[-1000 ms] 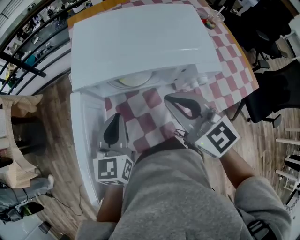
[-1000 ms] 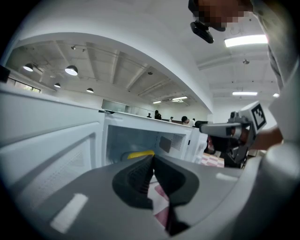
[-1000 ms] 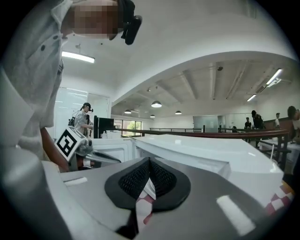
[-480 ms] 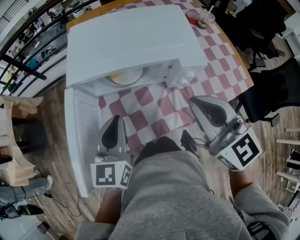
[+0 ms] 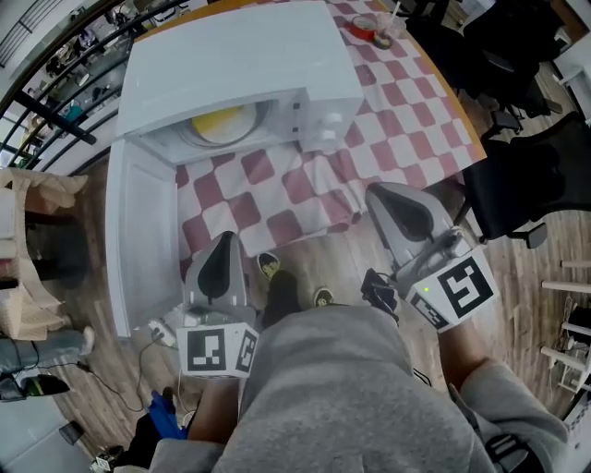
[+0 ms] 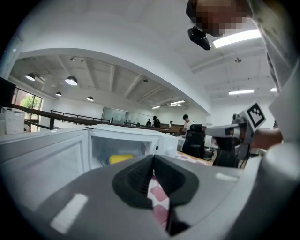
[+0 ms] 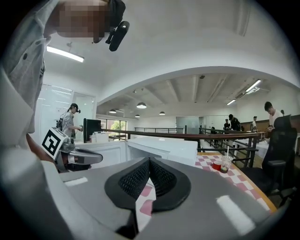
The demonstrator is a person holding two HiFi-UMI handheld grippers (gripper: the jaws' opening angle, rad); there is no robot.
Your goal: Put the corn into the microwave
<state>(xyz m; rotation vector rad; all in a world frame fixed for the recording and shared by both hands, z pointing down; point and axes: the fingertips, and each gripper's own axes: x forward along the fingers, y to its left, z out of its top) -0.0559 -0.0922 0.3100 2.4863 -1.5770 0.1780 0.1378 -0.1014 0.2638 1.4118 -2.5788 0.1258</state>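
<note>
The white microwave (image 5: 240, 65) stands on the checkered table with its door (image 5: 138, 240) swung open to the left. Inside it the yellow corn (image 5: 222, 122) lies on the turntable; from the left gripper view the corn (image 6: 121, 159) shows deep in the cavity. My left gripper (image 5: 224, 240) hangs over the floor beside the open door, shut with nothing between its jaws. My right gripper (image 5: 385, 194) sits at the table's near edge, right of the microwave, shut and empty too. Both point at the microwave from a distance.
A red-and-white checkered cloth (image 5: 406, 111) covers the table. Cups (image 5: 374, 26) stand at its far right corner. A black office chair (image 5: 526, 175) is to the right. The person's shoes (image 5: 269, 266) and cables (image 5: 162, 328) are on the wooden floor below.
Both grippers have drawn back from the microwave toward the person, off the table's near edge. The corn stays inside; the door remains open.
</note>
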